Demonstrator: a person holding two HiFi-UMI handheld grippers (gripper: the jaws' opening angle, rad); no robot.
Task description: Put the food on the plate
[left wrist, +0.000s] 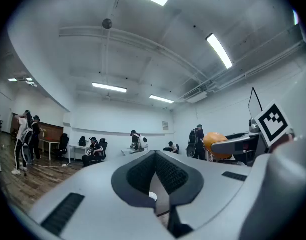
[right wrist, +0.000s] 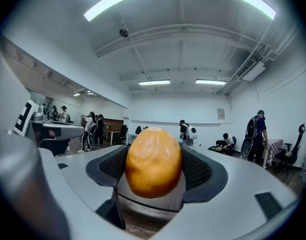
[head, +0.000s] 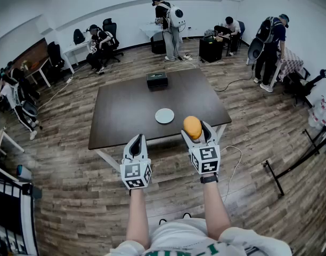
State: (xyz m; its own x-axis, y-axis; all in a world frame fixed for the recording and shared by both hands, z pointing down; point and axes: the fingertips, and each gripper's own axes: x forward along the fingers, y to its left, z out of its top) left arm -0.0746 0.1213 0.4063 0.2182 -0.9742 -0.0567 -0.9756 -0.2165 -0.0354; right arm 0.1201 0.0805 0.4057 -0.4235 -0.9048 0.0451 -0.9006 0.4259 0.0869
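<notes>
A round orange piece of food (head: 192, 127) sits between the jaws of my right gripper (head: 195, 130), which is shut on it above the table's near right edge. In the right gripper view the orange food (right wrist: 154, 161) fills the gap between the dark pads (right wrist: 203, 171). The white plate (head: 164, 116) lies empty on the dark brown table (head: 131, 111), a little left of and beyond the food. My left gripper (head: 136, 141) hangs shut and empty just off the table's near edge. In the left gripper view its pads (left wrist: 143, 176) meet, with the food (left wrist: 214, 141) off to the right.
A black box (head: 157, 79) stands at the table's far edge. Several people stand or sit along the back and side walls. A cable (head: 235, 161) lies on the wooden floor near the table's right leg, and a black metal stand (head: 291, 169) is at the right.
</notes>
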